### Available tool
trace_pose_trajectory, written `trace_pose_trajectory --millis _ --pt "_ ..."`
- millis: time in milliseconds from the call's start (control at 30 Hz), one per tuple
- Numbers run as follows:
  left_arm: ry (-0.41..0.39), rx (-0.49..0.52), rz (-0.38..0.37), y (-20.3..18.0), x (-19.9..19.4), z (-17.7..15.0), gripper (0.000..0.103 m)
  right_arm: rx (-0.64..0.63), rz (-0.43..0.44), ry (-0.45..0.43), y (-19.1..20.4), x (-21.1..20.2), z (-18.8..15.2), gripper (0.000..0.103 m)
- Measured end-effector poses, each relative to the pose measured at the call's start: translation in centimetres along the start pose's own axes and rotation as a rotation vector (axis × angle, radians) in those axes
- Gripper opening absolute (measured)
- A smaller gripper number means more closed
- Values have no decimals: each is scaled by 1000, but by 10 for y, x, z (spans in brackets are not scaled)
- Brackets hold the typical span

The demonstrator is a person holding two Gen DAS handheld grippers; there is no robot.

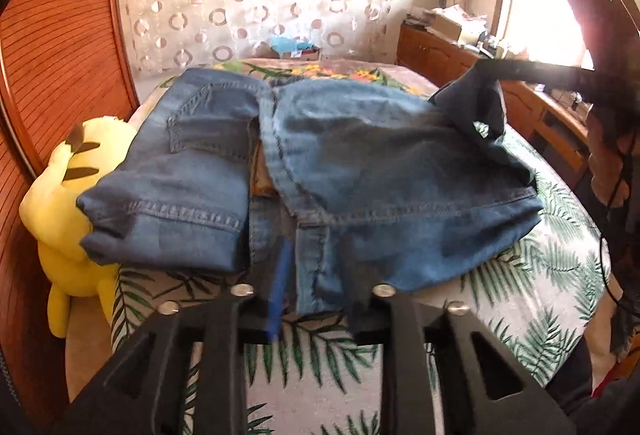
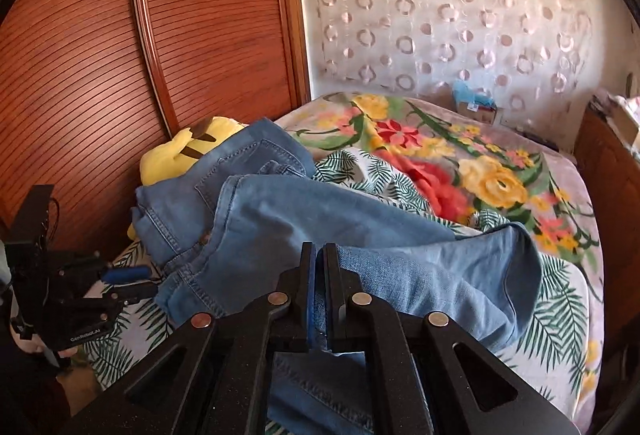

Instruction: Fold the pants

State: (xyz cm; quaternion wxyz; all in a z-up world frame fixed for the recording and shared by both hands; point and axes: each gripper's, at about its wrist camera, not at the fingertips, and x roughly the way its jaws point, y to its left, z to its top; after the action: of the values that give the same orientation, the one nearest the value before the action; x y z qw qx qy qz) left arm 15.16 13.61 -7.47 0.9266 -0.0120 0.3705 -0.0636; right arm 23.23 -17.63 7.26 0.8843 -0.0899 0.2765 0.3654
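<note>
Right gripper (image 2: 319, 255) pinches a denim fold of the jeans (image 2: 320, 219), jaws pressed together on the cloth. Left gripper (image 1: 320, 299) stands spread, its jaws just reopened, at the near hem without visibly pinching it. From both tools the jeans stretch away across the bed (image 2: 560, 295), long axis crosswise. Beyond the left gripper, a yellow plush toy (image 1: 60, 195) crowds that edge; open bedding lies past the right.

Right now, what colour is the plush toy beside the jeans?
Yellow plush toy, clearest in the left wrist view.
</note>
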Motion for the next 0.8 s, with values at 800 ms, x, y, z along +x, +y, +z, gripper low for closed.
trace_pose_trajectory --millis 800 --pt "13 234 -210 -136 67 62 44 178 -104 63 -29 -41 -95 38"
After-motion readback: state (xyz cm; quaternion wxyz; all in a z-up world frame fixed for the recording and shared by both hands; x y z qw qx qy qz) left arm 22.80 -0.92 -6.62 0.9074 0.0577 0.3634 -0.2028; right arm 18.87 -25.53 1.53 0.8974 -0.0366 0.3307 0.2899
